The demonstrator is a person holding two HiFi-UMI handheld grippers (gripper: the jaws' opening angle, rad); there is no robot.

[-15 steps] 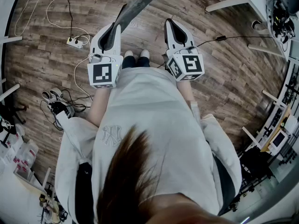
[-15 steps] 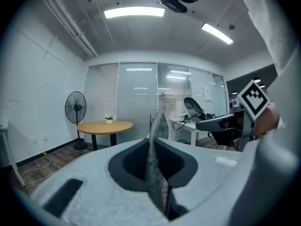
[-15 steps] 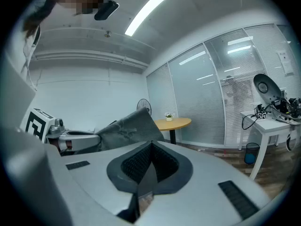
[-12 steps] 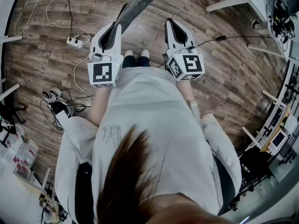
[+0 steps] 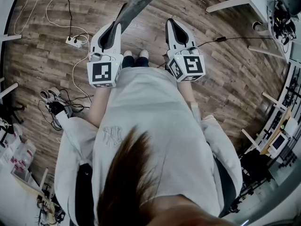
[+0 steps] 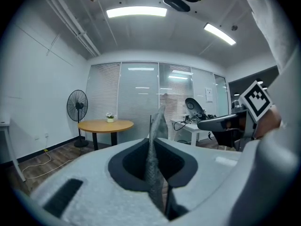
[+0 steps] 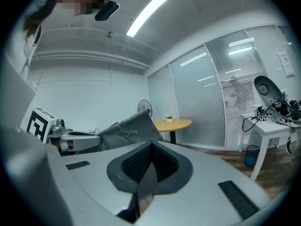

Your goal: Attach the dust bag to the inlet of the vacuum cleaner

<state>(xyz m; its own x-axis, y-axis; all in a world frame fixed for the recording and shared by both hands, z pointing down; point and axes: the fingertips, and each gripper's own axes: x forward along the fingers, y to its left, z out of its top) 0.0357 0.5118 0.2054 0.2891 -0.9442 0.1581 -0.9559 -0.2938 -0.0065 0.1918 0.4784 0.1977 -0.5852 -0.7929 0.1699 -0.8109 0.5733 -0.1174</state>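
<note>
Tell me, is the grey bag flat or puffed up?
Flat. The bag is a thin sheet, edge-on between the left tongs; the head view shows its flat side.

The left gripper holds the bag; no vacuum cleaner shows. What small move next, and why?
Probably turn to find the vacuum cleaner, which no view shows: the left gripper pinches the dust bag, and the right gripper is shut and empty.

We count two grippers, a left gripper (image 5: 114, 29) and a right gripper (image 5: 170, 25), one bag (image 5: 138, 4), one fan (image 6: 77, 106), one round table (image 6: 105, 125) and one power strip (image 5: 73, 42).
</note>
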